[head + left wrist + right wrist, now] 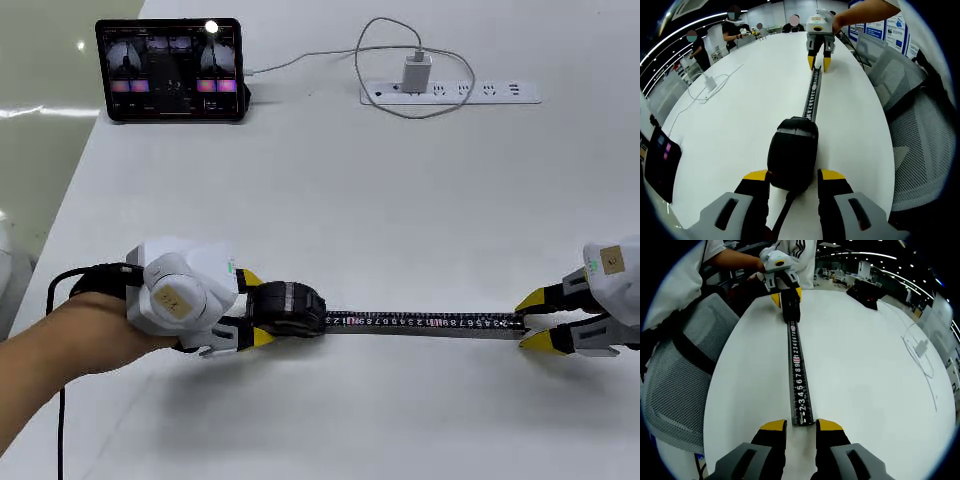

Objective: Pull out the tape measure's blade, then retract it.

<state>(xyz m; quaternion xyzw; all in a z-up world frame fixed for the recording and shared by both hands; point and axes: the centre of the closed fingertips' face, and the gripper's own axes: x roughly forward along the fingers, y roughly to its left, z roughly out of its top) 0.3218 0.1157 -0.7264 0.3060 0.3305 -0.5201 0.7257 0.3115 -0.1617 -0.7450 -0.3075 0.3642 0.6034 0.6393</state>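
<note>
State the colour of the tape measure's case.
Black case, grey band; best in left gripper view.

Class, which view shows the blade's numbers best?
The right gripper view: the blade runs up the middle, numbers readable. The head view shows them tiny; the left gripper view shows the blade thin, receding.

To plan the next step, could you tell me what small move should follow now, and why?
Probably ease the right claw toward the case, letting the blade feed back: it already lies well out, with the left claw clamping the case.
</note>
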